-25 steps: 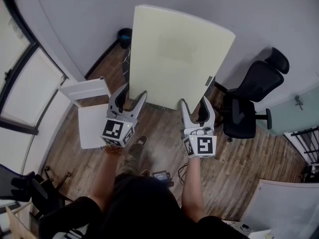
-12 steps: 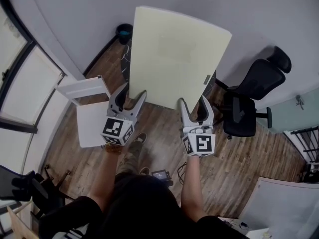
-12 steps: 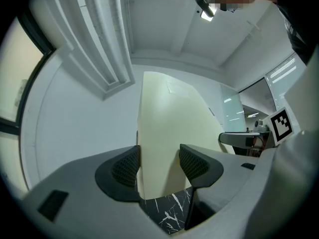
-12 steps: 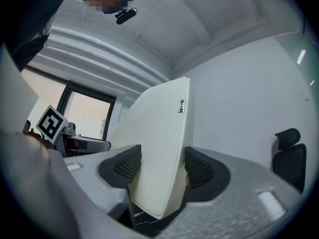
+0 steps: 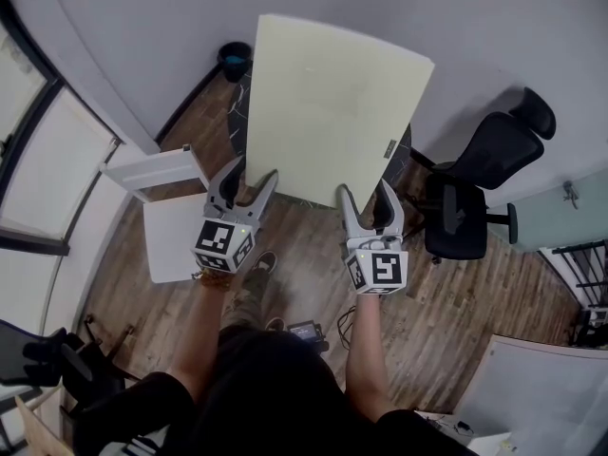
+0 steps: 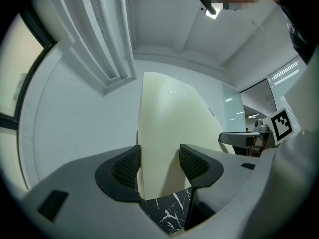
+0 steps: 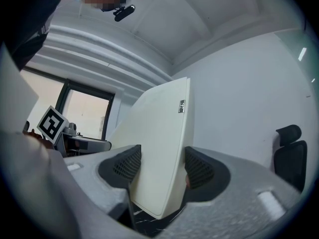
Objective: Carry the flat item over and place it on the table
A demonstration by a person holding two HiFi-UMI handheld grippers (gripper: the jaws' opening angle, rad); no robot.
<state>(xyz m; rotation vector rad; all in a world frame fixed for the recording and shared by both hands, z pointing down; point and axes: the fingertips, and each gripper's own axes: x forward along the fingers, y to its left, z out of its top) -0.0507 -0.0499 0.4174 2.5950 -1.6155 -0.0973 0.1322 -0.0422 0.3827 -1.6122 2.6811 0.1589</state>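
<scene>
One cream flat panel [image 5: 328,103], upright. I have two grippers clamped on its lower edge: left gripper [image 5: 250,172], right gripper [image 5: 366,189]. One office chair [image 5: 475,193] nearby.

- No text, brand or number is legible in any view.
- Small dark label [image 7: 183,106] on the edge of the cream panel [image 5: 328,112]: print too small to read.
- Cubes on the left gripper [image 5: 252,174] and the right gripper [image 5: 366,193]: black-and-white square markers (patterns, not characters).
</scene>
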